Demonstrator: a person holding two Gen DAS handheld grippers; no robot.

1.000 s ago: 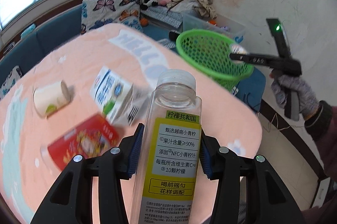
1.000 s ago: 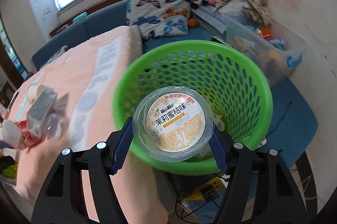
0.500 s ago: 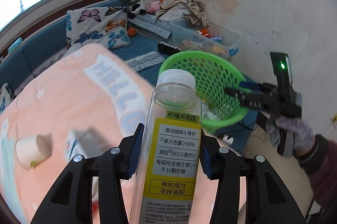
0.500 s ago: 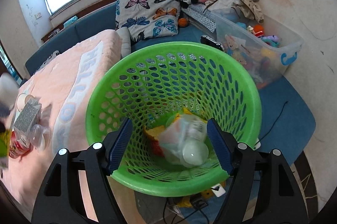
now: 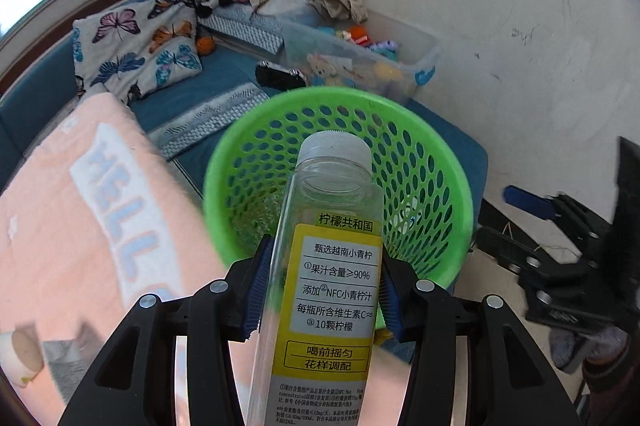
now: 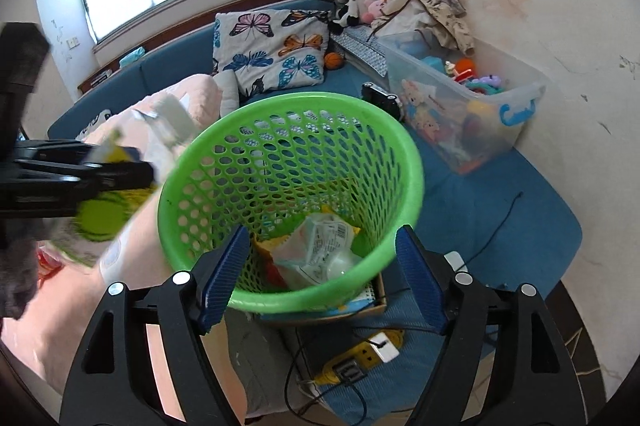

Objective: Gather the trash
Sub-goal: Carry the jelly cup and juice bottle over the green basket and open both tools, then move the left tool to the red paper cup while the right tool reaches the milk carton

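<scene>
Left wrist view: green basket (image 5: 424, 162) filled centre of frame, pink blanket (image 5: 60, 226) at left. Your left gripper (image 5: 320, 290) clamped clear bottle (image 5: 332, 266), its cap over basket mouth, lower centre. Right wrist view: your right gripper (image 6: 320, 274) stood wide and empty, jaws having just been opening; dropped wrappers (image 6: 320, 254) lay on basket floor, centre. Risk, as judged: release too near front rim and bottle clips edge, bounces onto floor; your right gripper, at right edge, close enough to collide.
</scene>
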